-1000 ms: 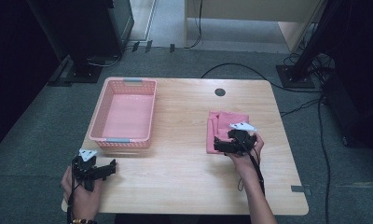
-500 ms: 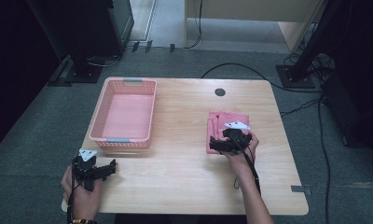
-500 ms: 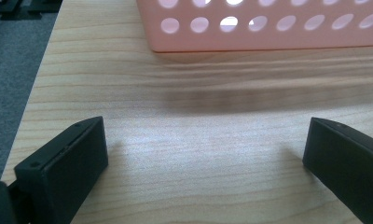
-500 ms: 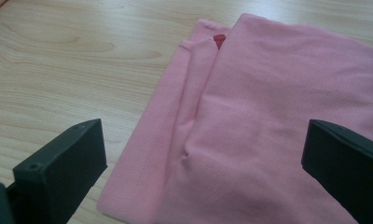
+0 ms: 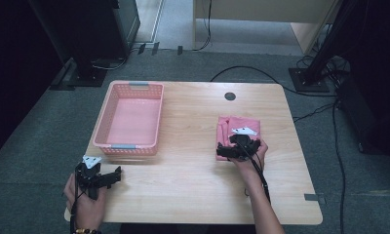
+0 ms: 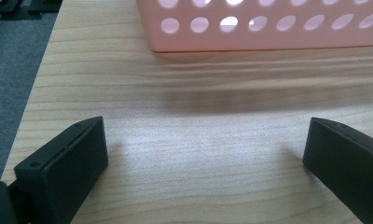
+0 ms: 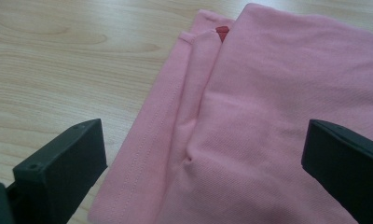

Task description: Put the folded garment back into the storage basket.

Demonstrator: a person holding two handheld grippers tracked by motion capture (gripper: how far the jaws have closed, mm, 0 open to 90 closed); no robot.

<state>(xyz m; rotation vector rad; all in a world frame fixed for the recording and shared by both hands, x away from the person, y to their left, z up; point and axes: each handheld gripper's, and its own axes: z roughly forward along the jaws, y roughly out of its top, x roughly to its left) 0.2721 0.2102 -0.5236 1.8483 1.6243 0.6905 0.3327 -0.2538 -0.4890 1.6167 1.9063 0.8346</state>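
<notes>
Up close, right tool (image 7: 203, 154) wide over cloth (image 7: 268, 116); red tag (image 7: 222, 30) visible.

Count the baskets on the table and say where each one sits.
1. The pink basket stands on the table's left half, far from the folded pink cloth on the right side, with the left gripper just short of its near wall.

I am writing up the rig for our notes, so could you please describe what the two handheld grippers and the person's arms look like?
Both the left gripper and the right gripper are black, each topped by a pale grey three-cornered plate. Their fingers are flat black blocks with small screw holes. A black cable trails along each forearm. The forearms show no sleeves; a beaded bracelet sits on the left wrist.
</notes>
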